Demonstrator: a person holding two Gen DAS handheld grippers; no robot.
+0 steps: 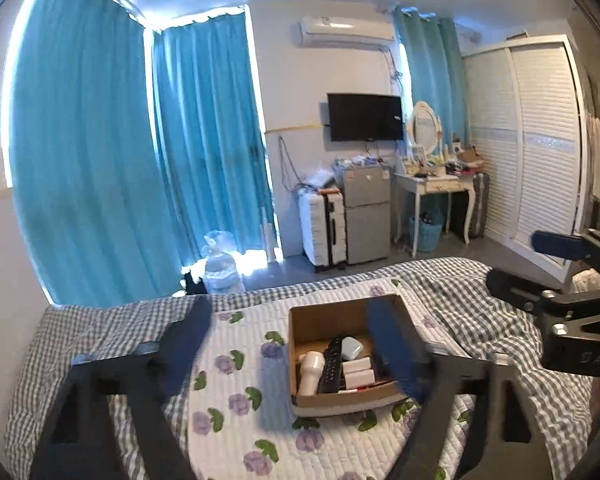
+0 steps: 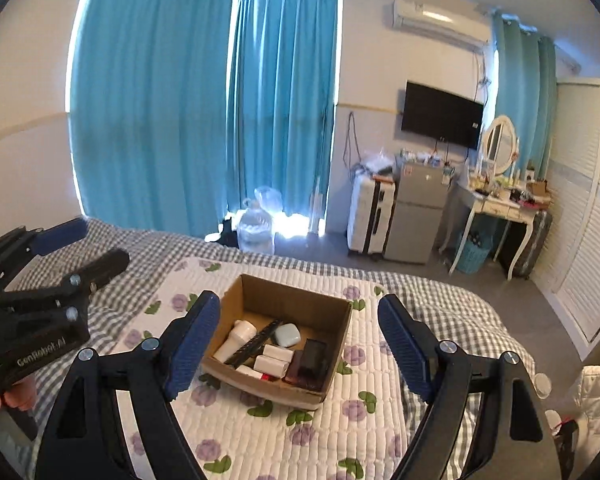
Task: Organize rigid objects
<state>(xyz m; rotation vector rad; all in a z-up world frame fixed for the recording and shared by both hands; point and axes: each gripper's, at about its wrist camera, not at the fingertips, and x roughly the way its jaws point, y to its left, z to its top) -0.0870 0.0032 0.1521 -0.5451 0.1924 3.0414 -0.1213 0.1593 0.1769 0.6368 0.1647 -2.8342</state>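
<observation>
A brown cardboard box [image 1: 300,320] [image 2: 340,320] sits on the flowered quilt [image 1: 236,400] [image 2: 340,432] on the bed. Inside lie a black remote [image 1: 331,364] [image 2: 256,342], a white cylinder [image 1: 311,372] [image 2: 234,340], a pale blue case [image 1: 352,347] [image 2: 287,334], white blocks [image 1: 358,372] [image 2: 274,360] and a dark phone-like slab [image 2: 312,360]. My left gripper [image 1: 300,348] [image 2: 96,246] is open and empty, held above the bed in front of the box. My right gripper [image 2: 300,344] [image 1: 524,260] is open and empty, raised over the box's near side.
Grey checked bedding [image 1: 480,300] [image 2: 148,248] covers the bed around the quilt. Beyond the bed are blue curtains [image 1: 100,160], a water jug [image 2: 256,228], a white suitcase [image 1: 324,228], a small fridge [image 1: 367,216], a dressing table [image 1: 436,188] and a white wardrobe [image 1: 540,152].
</observation>
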